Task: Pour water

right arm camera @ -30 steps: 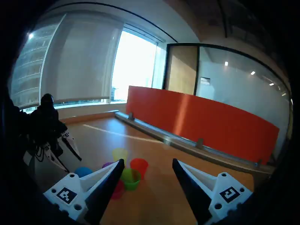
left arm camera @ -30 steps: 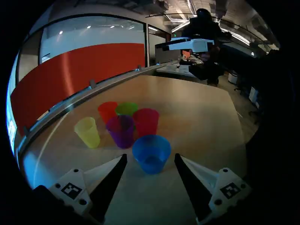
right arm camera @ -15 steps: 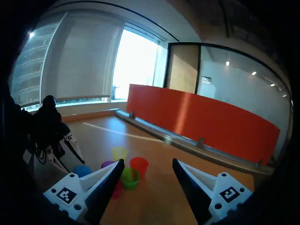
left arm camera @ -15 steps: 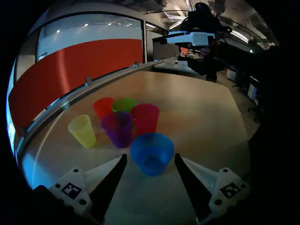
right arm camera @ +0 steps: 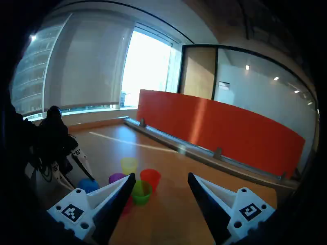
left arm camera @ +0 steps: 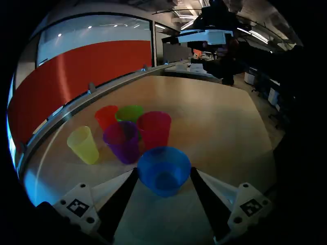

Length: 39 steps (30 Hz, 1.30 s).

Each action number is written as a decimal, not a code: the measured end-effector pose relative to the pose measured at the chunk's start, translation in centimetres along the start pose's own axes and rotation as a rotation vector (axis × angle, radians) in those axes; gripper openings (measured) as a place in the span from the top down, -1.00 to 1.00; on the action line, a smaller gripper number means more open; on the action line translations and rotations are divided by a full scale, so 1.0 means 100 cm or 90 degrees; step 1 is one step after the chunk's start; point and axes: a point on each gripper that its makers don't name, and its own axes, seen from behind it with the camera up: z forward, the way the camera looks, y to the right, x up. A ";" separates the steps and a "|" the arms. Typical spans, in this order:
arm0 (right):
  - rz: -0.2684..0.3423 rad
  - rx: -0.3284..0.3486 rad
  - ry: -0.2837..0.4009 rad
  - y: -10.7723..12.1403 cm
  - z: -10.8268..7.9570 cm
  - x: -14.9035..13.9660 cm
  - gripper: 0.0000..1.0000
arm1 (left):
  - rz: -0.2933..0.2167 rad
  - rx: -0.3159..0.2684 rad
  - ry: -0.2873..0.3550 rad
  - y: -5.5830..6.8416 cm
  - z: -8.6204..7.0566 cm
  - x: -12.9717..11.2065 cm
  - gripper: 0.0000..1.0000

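**Close softly on the blue cup and keep it level**

The big wooden table [left arm camera: 212,118] has six cups on it. Five stand close together: a yellow cup [left arm camera: 83,143], a purple cup [left arm camera: 122,141], a red cup [left arm camera: 155,128], an orange cup [left arm camera: 106,117] and a green cup [left arm camera: 130,113]. The blue cup [left arm camera: 163,163] stands in front of them, near the purple and red ones.

The left gripper [left arm camera: 163,170] is wide open, and the blue cup sits right between its two fingers. I cannot tell if the fingers touch its sides yet. The right gripper [right arm camera: 160,175] is wide open too, well apart from the cups, with nothing in it.

The step now looks like grabbing the blue cup. To do it well, close the fingers slowly, one on each side. The cup looks thin, so a hard squeeze could bend it. Lift it straight up so it does not bump the purple cup. I cannot tell if there is water inside, so keep it level.
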 end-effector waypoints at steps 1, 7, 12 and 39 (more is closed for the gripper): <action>0.000 0.000 0.000 0.000 0.000 0.000 -1.00 | 0.001 0.000 0.000 0.000 0.001 0.000 -0.89; -0.001 0.002 -0.001 -0.001 0.001 -0.002 -0.99 | -0.002 -0.001 0.002 -0.001 0.008 0.003 -0.88; -0.002 0.000 -0.002 0.000 0.001 -0.002 -1.00 | -0.004 -0.002 0.003 0.000 0.012 0.005 -0.89; -0.002 -0.007 -0.001 0.004 0.000 -0.003 -1.00 | 0.013 0.005 -0.010 -0.003 0.015 -0.004 -0.80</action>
